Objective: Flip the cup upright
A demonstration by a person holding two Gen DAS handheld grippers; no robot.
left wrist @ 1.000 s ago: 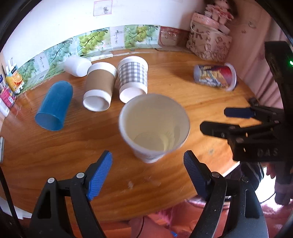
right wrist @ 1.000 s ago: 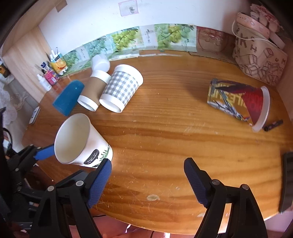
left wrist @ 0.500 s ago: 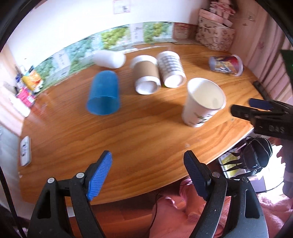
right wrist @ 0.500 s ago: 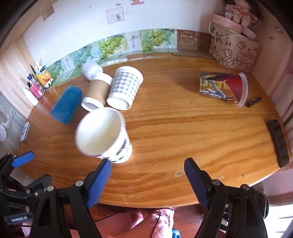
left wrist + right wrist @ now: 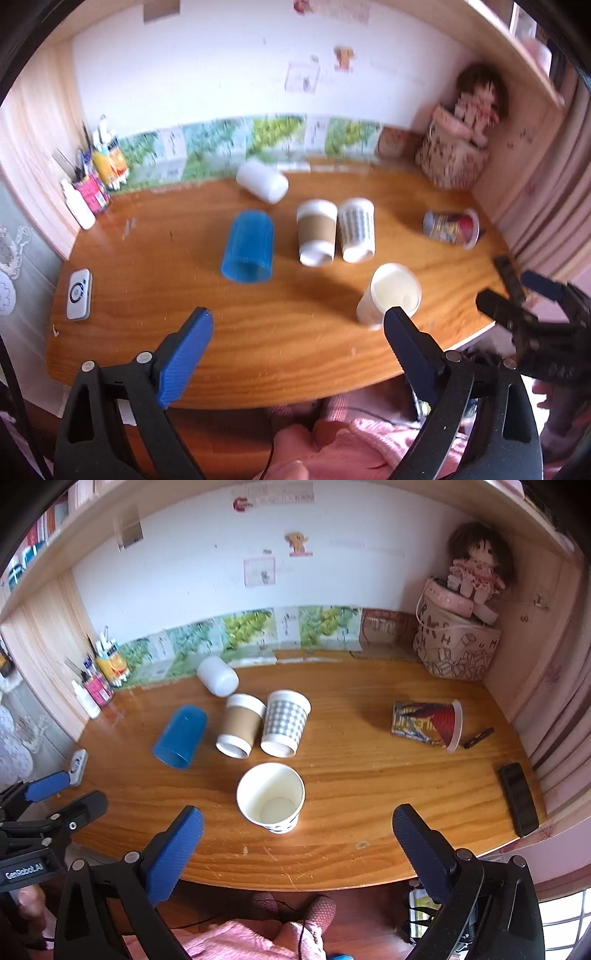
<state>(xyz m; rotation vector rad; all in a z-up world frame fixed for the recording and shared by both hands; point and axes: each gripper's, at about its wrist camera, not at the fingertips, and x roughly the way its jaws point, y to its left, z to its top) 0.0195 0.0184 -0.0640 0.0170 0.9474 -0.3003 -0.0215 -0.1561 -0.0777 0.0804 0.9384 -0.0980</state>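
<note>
A white paper cup with a leaf print (image 5: 271,799) stands upright near the table's front edge; it also shows in the left wrist view (image 5: 389,293). Several cups lie on their sides behind it: a blue one (image 5: 181,736), a brown-sleeved one (image 5: 240,725), a grey checked one (image 5: 285,723), a white one (image 5: 217,675) and a colourful one (image 5: 430,723). My left gripper (image 5: 297,356) is open and empty, held back off the table's front edge. My right gripper (image 5: 297,853) is open and empty, also back from the edge, with the upright cup ahead of it.
The round wooden table (image 5: 369,775) has a black phone (image 5: 519,799) and a black pen (image 5: 478,737) at the right, a white remote (image 5: 78,294) at the left, bottles and a pen pot (image 5: 98,686) at the back left, and a basket with a doll (image 5: 458,642) at the back right.
Both grippers have pulled back and up from the table. The white leaf-print cup, close between the fingers a second ago, now stands free and upright on the table.
</note>
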